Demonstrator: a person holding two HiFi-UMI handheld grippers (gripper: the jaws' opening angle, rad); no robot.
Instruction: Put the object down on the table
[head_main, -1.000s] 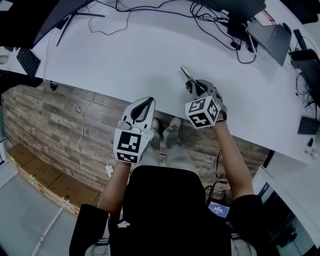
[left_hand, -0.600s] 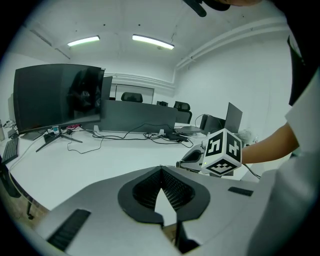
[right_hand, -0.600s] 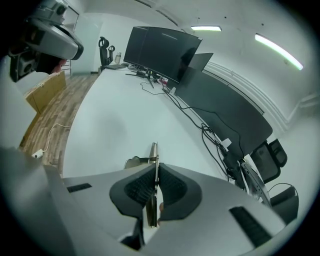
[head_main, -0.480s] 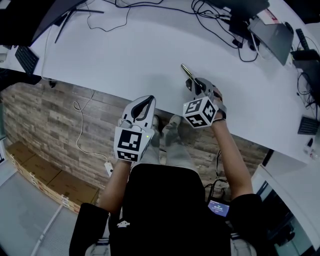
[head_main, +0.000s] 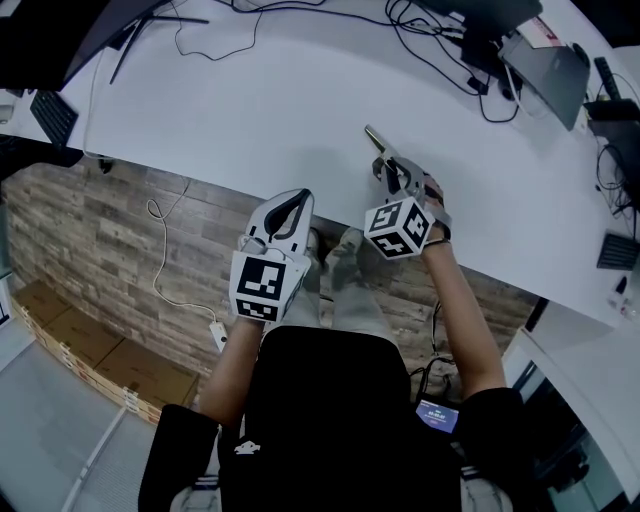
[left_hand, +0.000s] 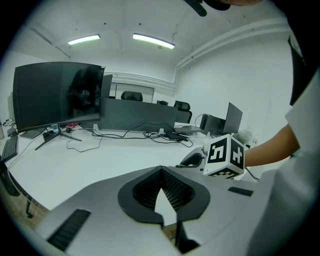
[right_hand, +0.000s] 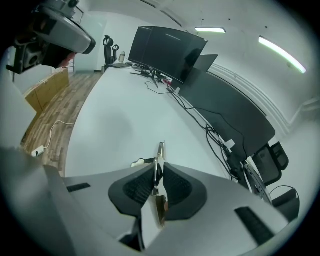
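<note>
My right gripper (head_main: 392, 168) is shut on a thin, shiny metal utensil (head_main: 376, 142) that sticks out forward past the jaws, just above the white table (head_main: 280, 100) near its front edge. In the right gripper view the utensil (right_hand: 159, 159) stands edge-on, pinched between the dark pads. My left gripper (head_main: 291, 204) hovers over the table's front edge, to the left of the right one. Its jaws meet at the tips (left_hand: 161, 171) with nothing between them. The right gripper's marker cube (left_hand: 223, 156) shows in the left gripper view.
Black cables (head_main: 440, 50) and a laptop (head_main: 545, 70) lie at the table's far right. Dark monitors (right_hand: 165, 50) stand along the back, and a keyboard (head_main: 45, 115) sits at the far left. Wood-pattern floor (head_main: 100, 260) lies below the table's edge, with the person's legs under it.
The right gripper with the utensil has edged very slightly to the left. The left gripper has barely moved.
</note>
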